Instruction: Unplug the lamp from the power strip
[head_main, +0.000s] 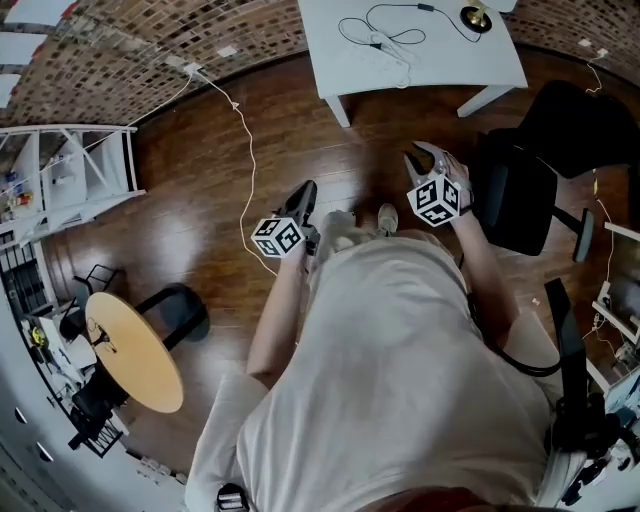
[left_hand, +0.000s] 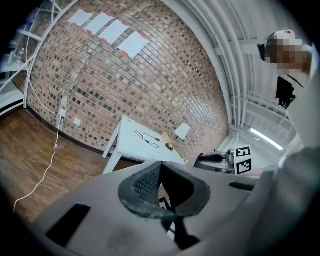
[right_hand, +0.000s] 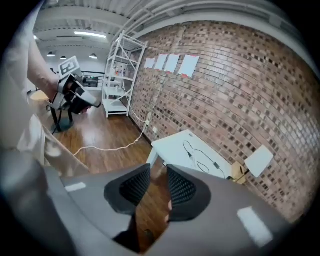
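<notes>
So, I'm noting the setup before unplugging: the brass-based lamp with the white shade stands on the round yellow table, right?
Not that table. The brass-based lamp with the white shade stands on the white rectangular table beside the brick wall; the right gripper view shows it.

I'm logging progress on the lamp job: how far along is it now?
Done: nothing visible; the lamp and its cord sit untouched on the white table. In hand: nothing; the left gripper is shut and empty, the right gripper open and empty, both over the wood floor, short of the table. Left: reaching the table and unplugging the lamp.
</notes>
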